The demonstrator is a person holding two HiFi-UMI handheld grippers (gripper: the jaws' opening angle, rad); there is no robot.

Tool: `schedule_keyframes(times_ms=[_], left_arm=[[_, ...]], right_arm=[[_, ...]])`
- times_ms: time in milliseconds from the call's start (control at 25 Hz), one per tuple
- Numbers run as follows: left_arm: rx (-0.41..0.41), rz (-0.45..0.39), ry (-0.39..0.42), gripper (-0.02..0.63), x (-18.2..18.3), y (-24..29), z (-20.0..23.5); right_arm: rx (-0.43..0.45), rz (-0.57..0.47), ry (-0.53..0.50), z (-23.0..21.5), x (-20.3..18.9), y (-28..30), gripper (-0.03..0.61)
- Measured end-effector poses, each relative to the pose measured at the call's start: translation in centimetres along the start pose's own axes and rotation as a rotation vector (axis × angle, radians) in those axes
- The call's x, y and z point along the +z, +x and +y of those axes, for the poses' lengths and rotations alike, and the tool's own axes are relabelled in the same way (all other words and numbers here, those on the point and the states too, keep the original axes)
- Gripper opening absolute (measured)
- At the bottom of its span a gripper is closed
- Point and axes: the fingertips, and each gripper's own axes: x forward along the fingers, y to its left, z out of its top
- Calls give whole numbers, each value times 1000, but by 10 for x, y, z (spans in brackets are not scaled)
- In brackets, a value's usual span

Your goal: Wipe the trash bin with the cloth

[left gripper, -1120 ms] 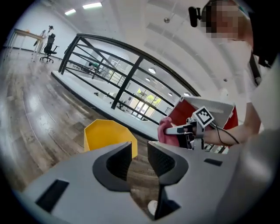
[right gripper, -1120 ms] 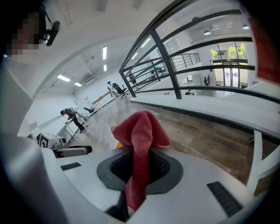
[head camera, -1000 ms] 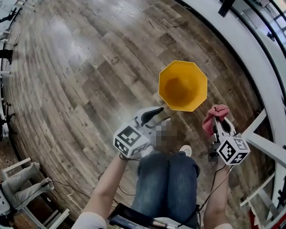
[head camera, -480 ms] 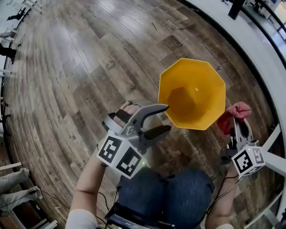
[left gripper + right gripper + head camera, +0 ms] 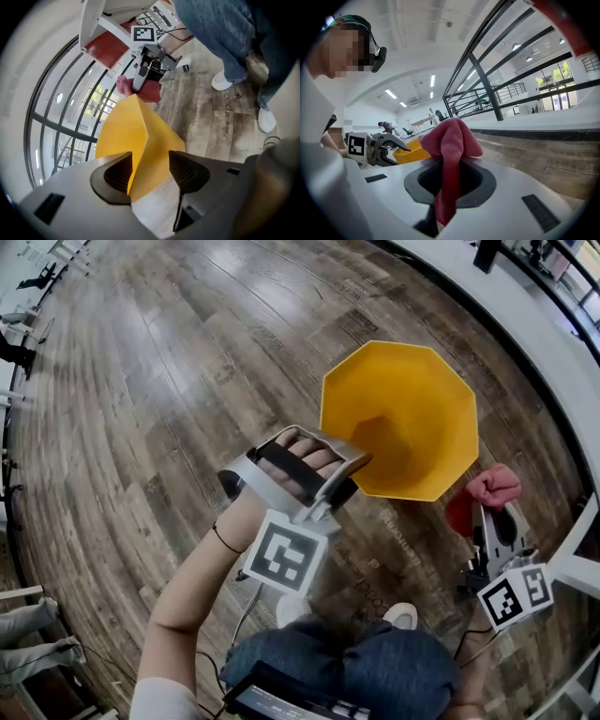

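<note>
Head view: yellow octagonal trash bin [image 5: 398,418] sits on the wood floor [image 5: 169,381], centre right. Left gripper [image 5: 349,476], fingers just opened wide, has the bin's corner between them, unpinched; steady it first. Right gripper [image 5: 487,517], lower right, pinches the red cloth [image 5: 489,486]

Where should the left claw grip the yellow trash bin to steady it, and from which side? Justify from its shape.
Probably the rim of the trash bin on its left side, one jaw inside, one outside: the top is open and the walls look thin. The left claw has just been opening its jaws, the bin's wall between them unpinched; the cloth is at the right.
</note>
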Motion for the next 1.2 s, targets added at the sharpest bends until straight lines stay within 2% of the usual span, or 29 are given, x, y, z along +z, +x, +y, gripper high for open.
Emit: schedule_keyframes(times_ms=[120,240,400,480,600,760,920,1080,1200], left_arm=[[2,48,68,240,-2,2,2],[-21,105,140,195,-5,5,1],[-66,125,106,152,-11,2,-4],[-100,105,31,113,-13,-1,-10],[-132,39,-171,52,-21,-8,-11],[-80,-21,-375,40,-42,-20,-13],[-38,-109,-557,34,-46,-30,-17],[-39,-251,-769,35,-37,-38,-15],[-47,-310,-870,35,-29,-37,-20]], right_arm=[[15,14,17,2,-14,-3,51],[30,13,53,4,-22,-1,51],[49,19,30,12,-25,5,51],[51,19,-4,16,-22,6,51],[75,8,-15,23,-14,8,51],[125,-7,-26,39,-2,17,51],[192,-22,-71,64,16,34,51],[277,-34,-133,97,36,55,51],[358,-29,-188,126,48,72,51]])
